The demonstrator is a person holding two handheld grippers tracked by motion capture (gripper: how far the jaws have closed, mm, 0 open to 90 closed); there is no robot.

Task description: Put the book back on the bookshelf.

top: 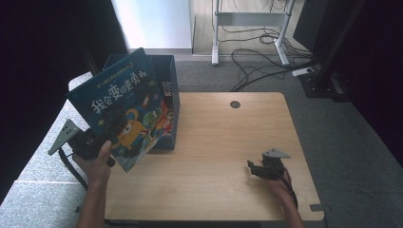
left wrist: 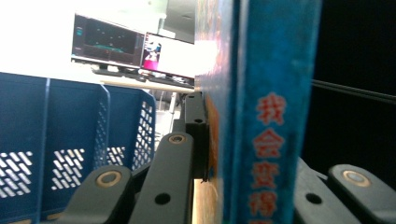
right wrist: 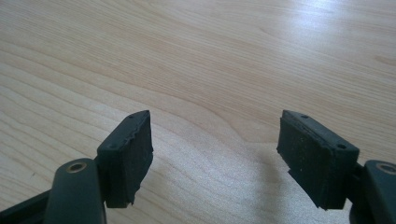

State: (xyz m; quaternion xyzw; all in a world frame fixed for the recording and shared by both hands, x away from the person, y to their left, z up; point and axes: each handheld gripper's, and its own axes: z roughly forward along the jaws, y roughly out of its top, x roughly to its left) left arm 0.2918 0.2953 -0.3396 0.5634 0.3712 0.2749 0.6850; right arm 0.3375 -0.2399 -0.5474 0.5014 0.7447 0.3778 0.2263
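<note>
Item: children's picture book (top: 124, 114), blue cover, large white Chinese title characters across the top, bright cartoon figures in orange, green and red below; spine (left wrist: 271, 140) blue with red characters. Location: clamped between the jaws of the left gripper (top: 102, 142), held tilted above the table's (top: 228, 142) left edge, just in front of a blue perforated file box (top: 166, 80); whether book and box touch is unclear. Right gripper (right wrist: 215, 154): jaws spread apart, nothing between them, low over bare wood.
</note>
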